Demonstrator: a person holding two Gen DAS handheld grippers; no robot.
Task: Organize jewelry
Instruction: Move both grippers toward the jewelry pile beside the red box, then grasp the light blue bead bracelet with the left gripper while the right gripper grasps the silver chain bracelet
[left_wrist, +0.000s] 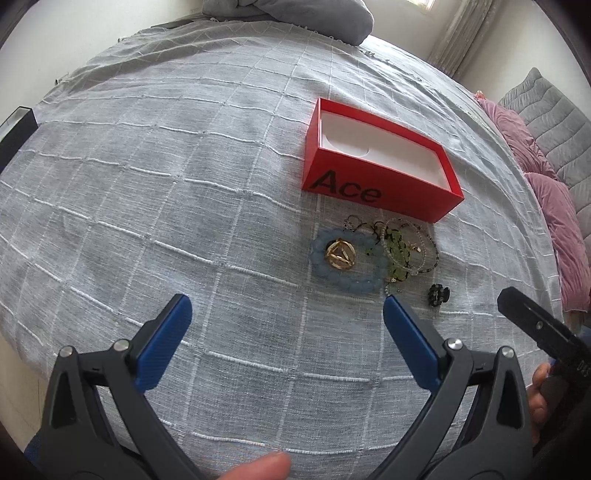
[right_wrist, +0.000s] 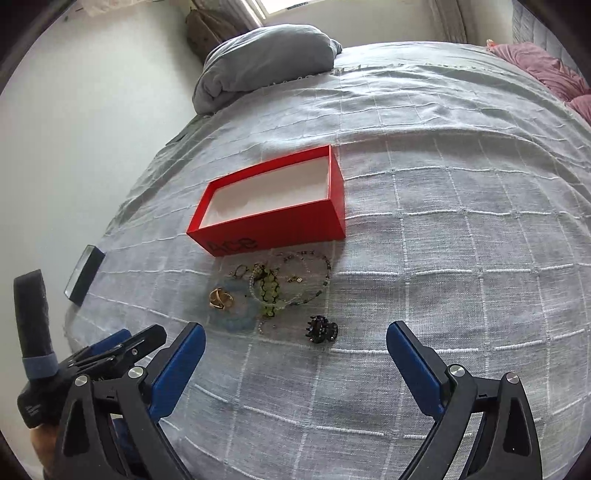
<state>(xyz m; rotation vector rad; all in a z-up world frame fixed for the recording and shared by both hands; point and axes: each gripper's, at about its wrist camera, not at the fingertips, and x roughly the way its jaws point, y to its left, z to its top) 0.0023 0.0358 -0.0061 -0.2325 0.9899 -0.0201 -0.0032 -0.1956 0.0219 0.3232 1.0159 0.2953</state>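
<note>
An open red box (left_wrist: 373, 184) marked "Ace", white inside and empty, stands on the grey bedspread; it also shows in the right wrist view (right_wrist: 273, 229). In front of it lies a jewelry pile: a pale blue bead bracelet (left_wrist: 347, 282) around a gold ring piece (left_wrist: 340, 254), a green bead bracelet (left_wrist: 399, 254), thin bead strands (left_wrist: 424, 251) and a small black hair claw (left_wrist: 438, 294). The right wrist view shows the gold piece (right_wrist: 221, 298), green beads (right_wrist: 269, 291) and claw (right_wrist: 320, 328). My left gripper (left_wrist: 287, 308) is open and empty, short of the pile. My right gripper (right_wrist: 295, 334) is open and empty, near the claw.
A grey pillow (right_wrist: 266, 62) lies at the bed's far end. Pink cushions (left_wrist: 554, 206) line the right side. A black box (right_wrist: 84, 275) sits at the bed's left edge. The other gripper's body shows at each view's edge (left_wrist: 535, 332).
</note>
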